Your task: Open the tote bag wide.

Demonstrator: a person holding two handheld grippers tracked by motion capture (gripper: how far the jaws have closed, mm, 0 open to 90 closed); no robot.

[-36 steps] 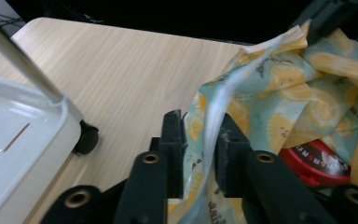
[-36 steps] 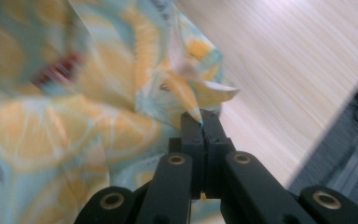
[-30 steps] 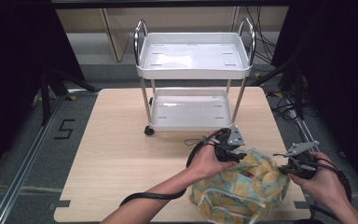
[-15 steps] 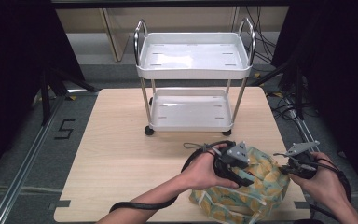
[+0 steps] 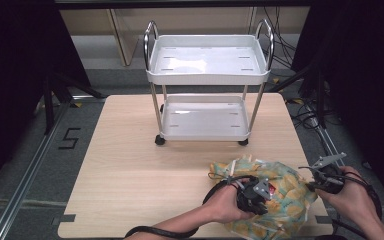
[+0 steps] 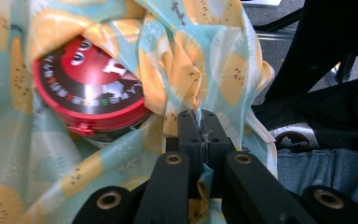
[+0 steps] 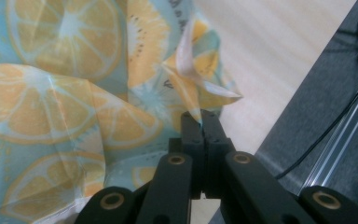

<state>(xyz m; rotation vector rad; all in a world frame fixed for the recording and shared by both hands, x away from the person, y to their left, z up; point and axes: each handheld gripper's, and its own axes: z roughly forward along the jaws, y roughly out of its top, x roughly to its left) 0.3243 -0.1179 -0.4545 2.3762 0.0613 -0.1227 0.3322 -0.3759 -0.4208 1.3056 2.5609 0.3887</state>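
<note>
A light-blue bag printed with orange slices (image 5: pixel 285 210) lies at the table's near right corner. Inside its opening sits a round tin with a red lid (image 6: pixel 89 88). My left gripper (image 5: pixel 259 196) is on top of the bag. Its jaws have just been closing and now pinch a fold of the bag's fabric (image 6: pixel 186 70), with the left gripper (image 6: pixel 203 126) just right of the tin. My right gripper (image 5: pixel 314 185) holds the bag's right edge. In the right gripper view the right gripper (image 7: pixel 201 123) is shut on a pointed corner of the bag (image 7: pixel 65 93).
A white two-shelf trolley (image 5: pixel 207 75) with chrome handles stands on the far middle of the wooden table (image 5: pixel 130 160). Cables run along the floor to the right of the table (image 5: pixel 310 117). A person's jeans (image 6: pixel 317 172) show beyond the bag.
My left hand has come down from the bag's far side toward its middle, and its jaws have closed on the fabric. The right hand has stayed where it was.
</note>
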